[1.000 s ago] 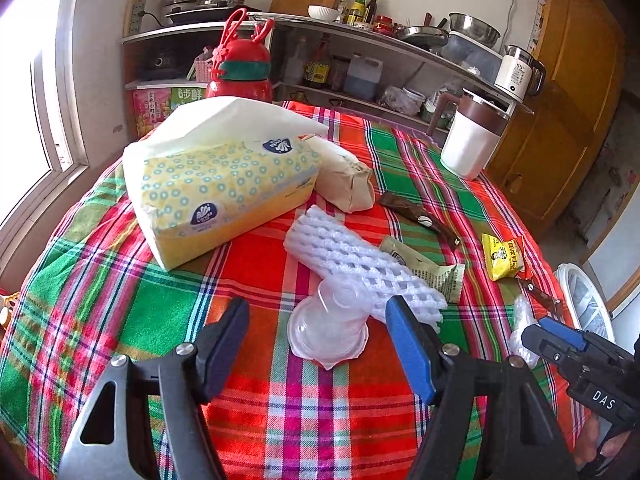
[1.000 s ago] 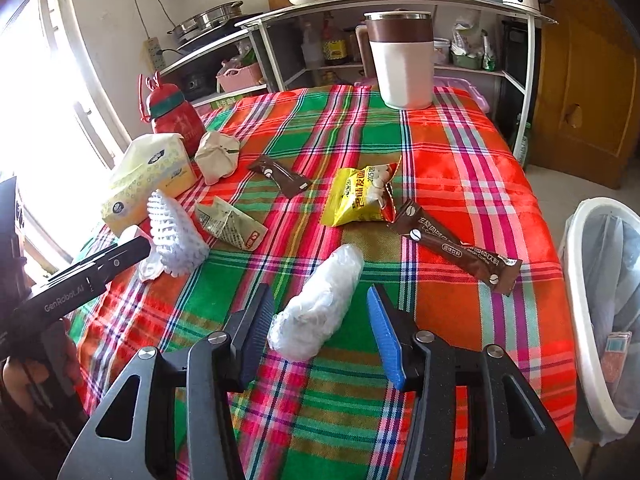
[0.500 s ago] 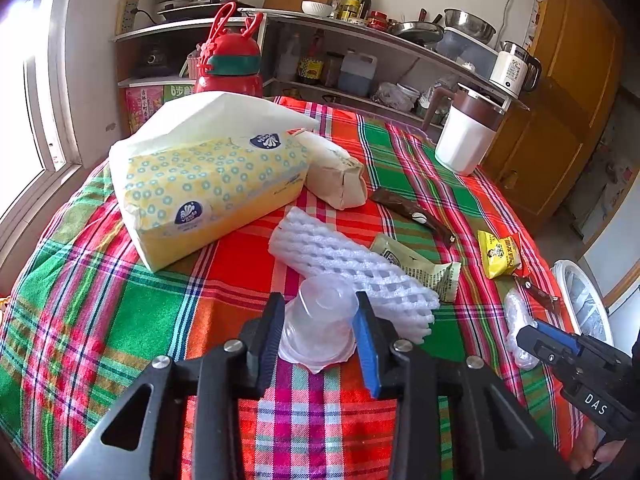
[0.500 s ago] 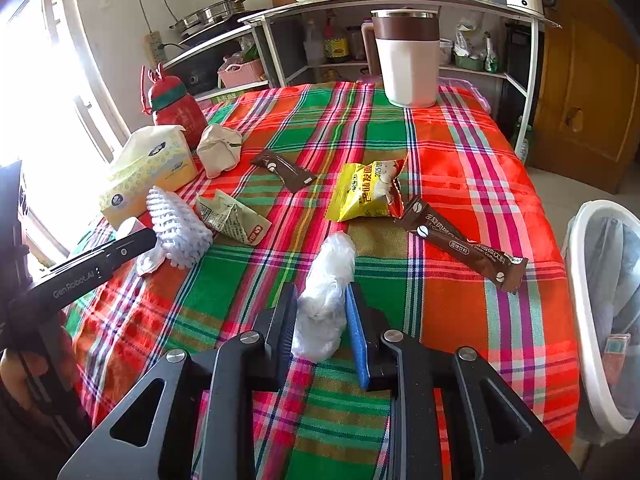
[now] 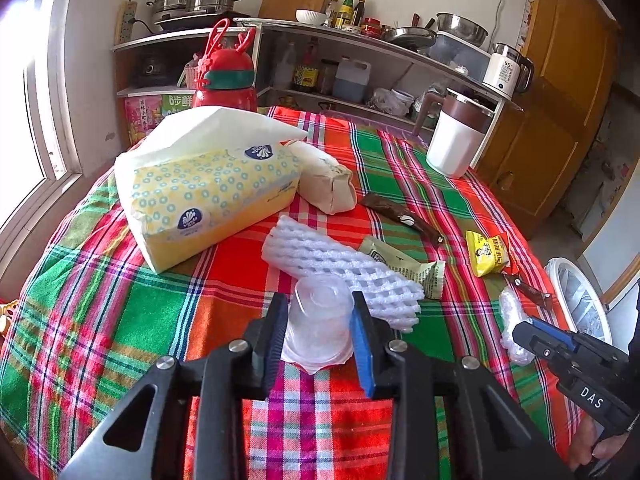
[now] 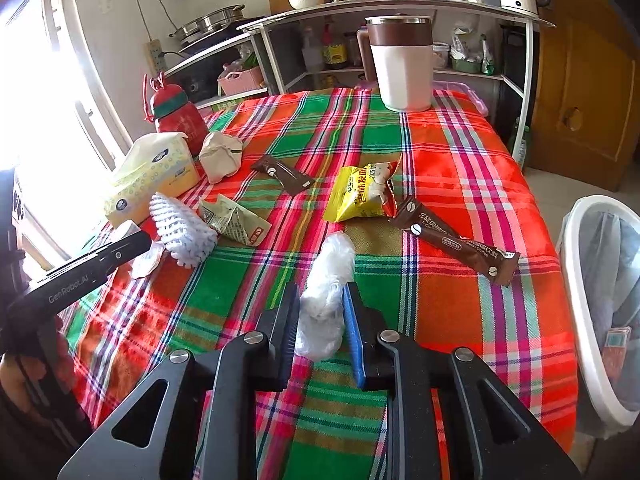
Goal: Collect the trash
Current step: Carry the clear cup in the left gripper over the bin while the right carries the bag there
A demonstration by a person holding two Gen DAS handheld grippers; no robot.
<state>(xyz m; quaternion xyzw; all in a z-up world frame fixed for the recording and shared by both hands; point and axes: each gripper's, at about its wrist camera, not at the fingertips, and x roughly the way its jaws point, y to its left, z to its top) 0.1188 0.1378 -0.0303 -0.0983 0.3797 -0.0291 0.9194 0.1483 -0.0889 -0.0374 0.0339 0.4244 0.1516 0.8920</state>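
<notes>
Now both grippers are holding trash. The left gripper (image 5: 319, 326) has its 2 fingers pressed on the sides of a clear plastic cup (image 5: 318, 322). The cup lies upside down on the checked tablecloth (image 5: 120, 320), touching the white foam net (image 5: 340, 270). It is pinched from the sides, likely because the thin plastic is soft and bends a little, so the fingers can hold it tight.

The right gripper (image 6: 322, 320) is squeezed on the near end of a crumpled clear plastic bag (image 6: 326, 292). The far end of the bag looks to rest on the cloth. Holding the near end makes it easy to lift and swing over to the white trash bin (image 6: 580, 292), which stands just beside the table on the right.

More trash lies on the cloth: a yellow snack packet (image 6: 362, 194), 2 brown coffee sticks (image 6: 456, 240), and a green wrapper (image 6: 234, 222). The tissue pack (image 5: 204, 196) and the white jug (image 6: 400, 68) are probably not trash.

1 second ago both grippers were wide open around the cup and the bag. Half a second ago they were closing in. Now they grip. Nothing looks lifted yet, so lifting should come next.
</notes>
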